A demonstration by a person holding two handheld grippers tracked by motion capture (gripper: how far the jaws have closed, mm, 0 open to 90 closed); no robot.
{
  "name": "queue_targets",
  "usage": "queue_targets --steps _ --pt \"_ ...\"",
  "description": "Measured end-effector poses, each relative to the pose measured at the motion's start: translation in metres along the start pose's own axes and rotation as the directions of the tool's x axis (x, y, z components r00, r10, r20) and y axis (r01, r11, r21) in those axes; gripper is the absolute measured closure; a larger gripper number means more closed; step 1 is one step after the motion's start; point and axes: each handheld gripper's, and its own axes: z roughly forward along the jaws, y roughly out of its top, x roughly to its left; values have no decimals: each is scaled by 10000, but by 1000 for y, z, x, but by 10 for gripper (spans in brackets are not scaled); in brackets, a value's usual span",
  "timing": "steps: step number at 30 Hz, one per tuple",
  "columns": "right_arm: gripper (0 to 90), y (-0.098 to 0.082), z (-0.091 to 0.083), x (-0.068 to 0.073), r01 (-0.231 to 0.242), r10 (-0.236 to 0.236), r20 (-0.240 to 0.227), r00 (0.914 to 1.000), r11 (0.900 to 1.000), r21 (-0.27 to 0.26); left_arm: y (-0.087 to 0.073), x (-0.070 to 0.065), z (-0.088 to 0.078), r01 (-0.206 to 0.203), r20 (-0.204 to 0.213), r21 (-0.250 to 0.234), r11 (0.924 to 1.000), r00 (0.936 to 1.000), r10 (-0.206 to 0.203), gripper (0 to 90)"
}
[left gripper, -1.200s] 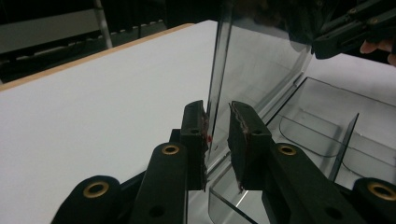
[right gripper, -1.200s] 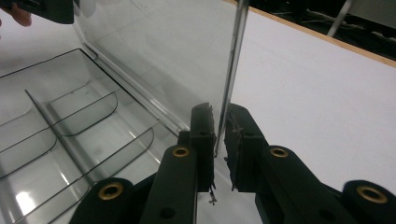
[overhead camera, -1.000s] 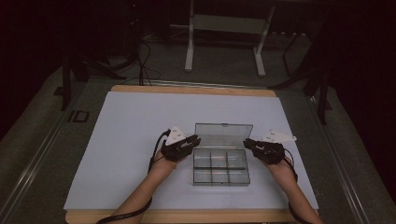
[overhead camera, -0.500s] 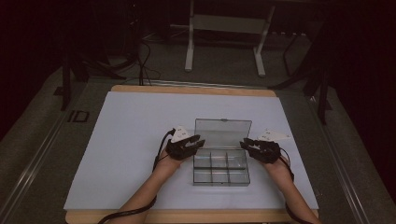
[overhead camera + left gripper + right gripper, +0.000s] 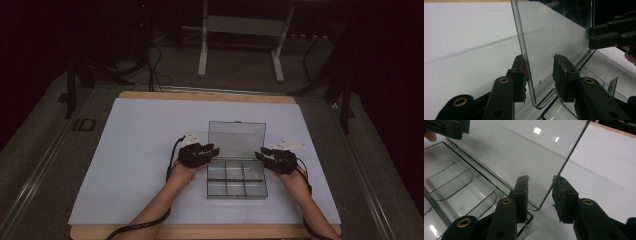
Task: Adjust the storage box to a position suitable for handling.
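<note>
A clear plastic compartment box (image 5: 235,186) lies on the white sheet, its lid (image 5: 236,135) standing upright at the far side. My left gripper (image 5: 212,150) sits at the lid's left end and my right gripper (image 5: 260,154) at its right end. In the left gripper view the lid's edge (image 5: 522,50) stands between the left gripper's (image 5: 540,77) jaws, close to one pad, with a gap to the other. In the right gripper view the lid's corner (image 5: 549,192) stands loose between the right gripper's (image 5: 540,195) jaws. Both pairs of jaws have just been opening.
The white sheet (image 5: 145,145) covers a wooden table top (image 5: 200,95). Beyond the table a metal stand (image 5: 240,30) and cables (image 5: 150,65) stand on the dark floor. The box's compartments (image 5: 454,192) look bare.
Hardly anything differs: both hands keep their places at the lid's two ends and the lid stays upright.
</note>
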Motion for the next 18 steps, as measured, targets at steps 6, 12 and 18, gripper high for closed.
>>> queue_targets --steps 6,12,18 --pt "588 -2 -3 2 -11 12 168 9999 10000 -28 -1 -8 4 -200 -722 168 9997 9972 212 570" --pt "577 -4 -3 2 -118 118 128 9998 9999 36 -2 -10 7 147 -925 204 9997 9956 -128 523" --pt "570 -4 -2 3 -147 146 196 9997 9999 39 -2 -8 10 683 -870 406 9968 9941 -645 494"
